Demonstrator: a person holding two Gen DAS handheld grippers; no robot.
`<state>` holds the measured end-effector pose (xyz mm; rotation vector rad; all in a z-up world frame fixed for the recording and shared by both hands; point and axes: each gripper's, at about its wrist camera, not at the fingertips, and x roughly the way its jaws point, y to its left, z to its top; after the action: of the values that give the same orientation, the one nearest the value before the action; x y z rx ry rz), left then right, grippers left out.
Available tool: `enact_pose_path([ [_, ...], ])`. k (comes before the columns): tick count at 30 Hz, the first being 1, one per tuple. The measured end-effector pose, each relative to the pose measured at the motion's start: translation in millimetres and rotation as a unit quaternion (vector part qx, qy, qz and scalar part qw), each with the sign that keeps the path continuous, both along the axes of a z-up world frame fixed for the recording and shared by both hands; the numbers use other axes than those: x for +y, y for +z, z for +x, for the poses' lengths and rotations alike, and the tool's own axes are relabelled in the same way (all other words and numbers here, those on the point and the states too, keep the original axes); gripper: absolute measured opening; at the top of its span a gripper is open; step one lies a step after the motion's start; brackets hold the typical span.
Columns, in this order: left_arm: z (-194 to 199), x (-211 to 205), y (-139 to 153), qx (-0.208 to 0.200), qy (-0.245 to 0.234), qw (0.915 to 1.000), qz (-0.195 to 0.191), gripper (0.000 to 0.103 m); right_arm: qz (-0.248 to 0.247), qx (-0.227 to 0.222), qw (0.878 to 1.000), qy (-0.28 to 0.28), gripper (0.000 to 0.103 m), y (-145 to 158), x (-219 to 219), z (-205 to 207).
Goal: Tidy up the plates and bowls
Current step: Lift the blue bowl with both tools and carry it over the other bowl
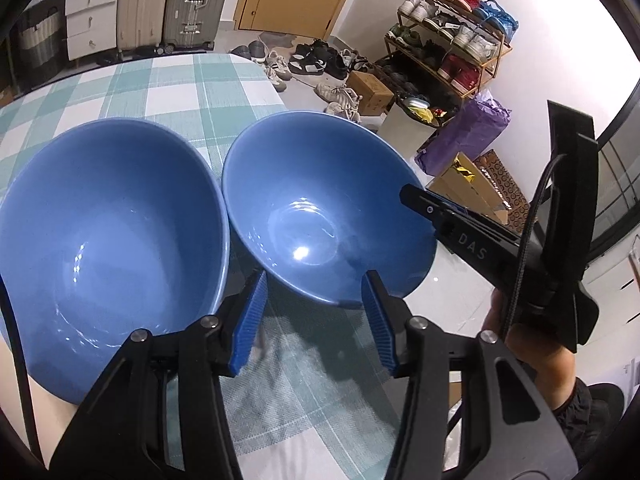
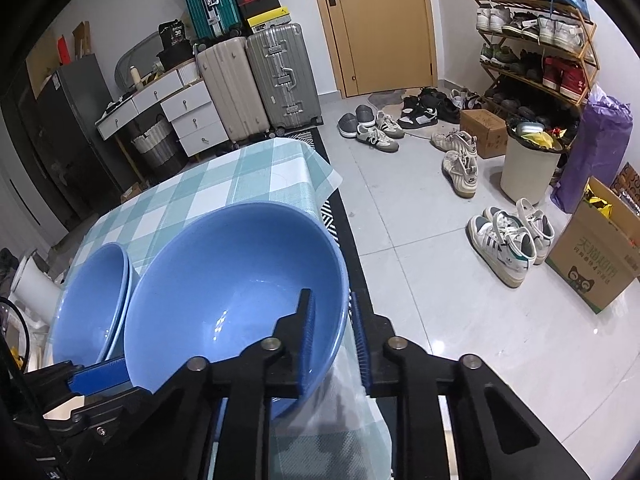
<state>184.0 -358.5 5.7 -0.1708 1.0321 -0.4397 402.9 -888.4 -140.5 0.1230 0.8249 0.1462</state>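
Two blue bowls sit side by side on a green-and-white checked tablecloth (image 1: 180, 92). The right bowl (image 1: 320, 208) (image 2: 224, 280) reaches past the table's right edge. My right gripper (image 2: 334, 336) (image 1: 418, 198) is shut on this bowl's right rim, one finger inside the bowl and one outside. My left gripper (image 1: 316, 312) stands open just before the same bowl's near rim; its pads (image 1: 250, 320) press on nothing, and one of them shows in the right wrist view (image 2: 100, 372). The left bowl (image 1: 108, 232) (image 2: 92, 312) shows a doubled rim, as if nested in another.
A hand (image 1: 532, 344) holds the right gripper. Beyond the table lie floor tiles with scattered shoes (image 2: 504, 240), a shoe rack (image 2: 536, 36), cardboard boxes (image 2: 592, 256), a white bin (image 2: 528, 168), suitcases (image 2: 276, 76), a drawer unit (image 2: 188, 116) and a closed door (image 2: 380, 20).
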Motion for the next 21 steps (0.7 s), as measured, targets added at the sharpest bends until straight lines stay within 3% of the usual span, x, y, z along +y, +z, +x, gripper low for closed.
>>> enact_pose_path([
  [8,2,-1,-1,-0.016,0.001,0.9998,0.014,0.033,-0.002,-0.002,1.0,-0.003,0.013,-1,-4,0],
  [21,-5,-7,-3,-0.025,-0.014,0.9994,0.019,0.033,-0.006,-0.009,1.0,-0.016,0.013,7,-10,-21],
])
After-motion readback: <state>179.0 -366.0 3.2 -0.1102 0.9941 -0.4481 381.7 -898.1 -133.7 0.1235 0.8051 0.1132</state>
